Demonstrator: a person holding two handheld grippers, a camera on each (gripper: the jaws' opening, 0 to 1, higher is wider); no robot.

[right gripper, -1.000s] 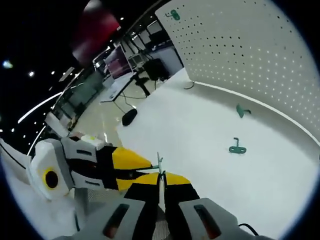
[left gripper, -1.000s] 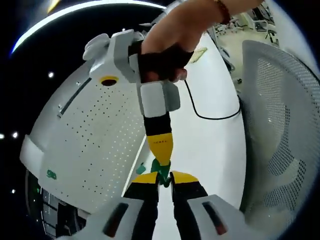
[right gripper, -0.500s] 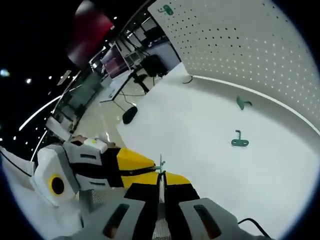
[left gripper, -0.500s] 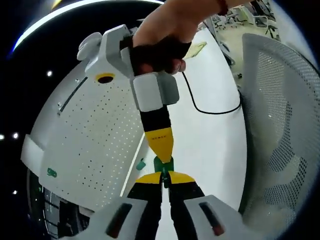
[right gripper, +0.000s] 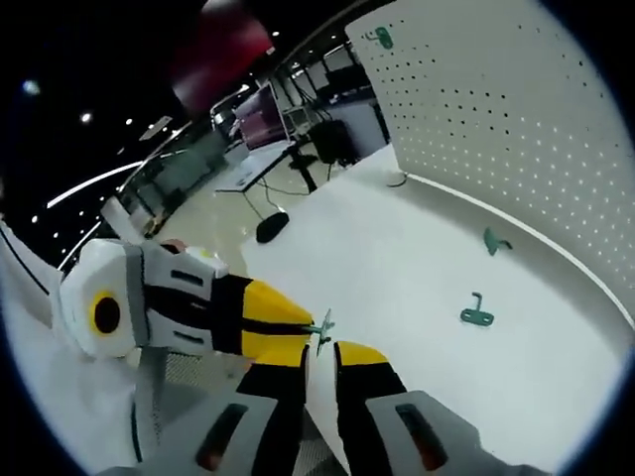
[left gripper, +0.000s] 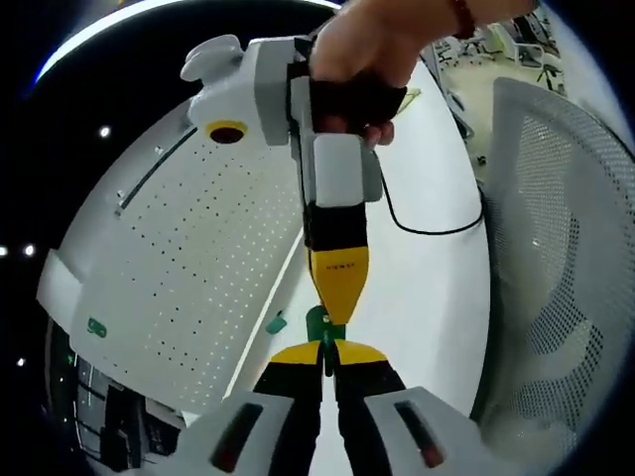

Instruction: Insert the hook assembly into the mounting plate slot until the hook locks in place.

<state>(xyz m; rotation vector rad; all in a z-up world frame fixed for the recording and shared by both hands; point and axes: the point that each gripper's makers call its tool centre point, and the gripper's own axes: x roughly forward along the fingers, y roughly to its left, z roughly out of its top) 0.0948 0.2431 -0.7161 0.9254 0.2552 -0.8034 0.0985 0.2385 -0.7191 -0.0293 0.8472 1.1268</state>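
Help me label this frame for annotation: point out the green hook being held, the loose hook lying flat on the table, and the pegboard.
held green hook (left gripper: pixel 319 322), left gripper view, its green body above the gripper.
loose green hook (right gripper: pixel 476 315), right gripper view, its flat base.
pegboard (right gripper: pixel 516 109), right gripper view, its perforated white face.

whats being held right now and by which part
A small green hook piece sits between the tips of both grippers. The left gripper pinches its lower end; the right gripper has opened and no longer clamps it.
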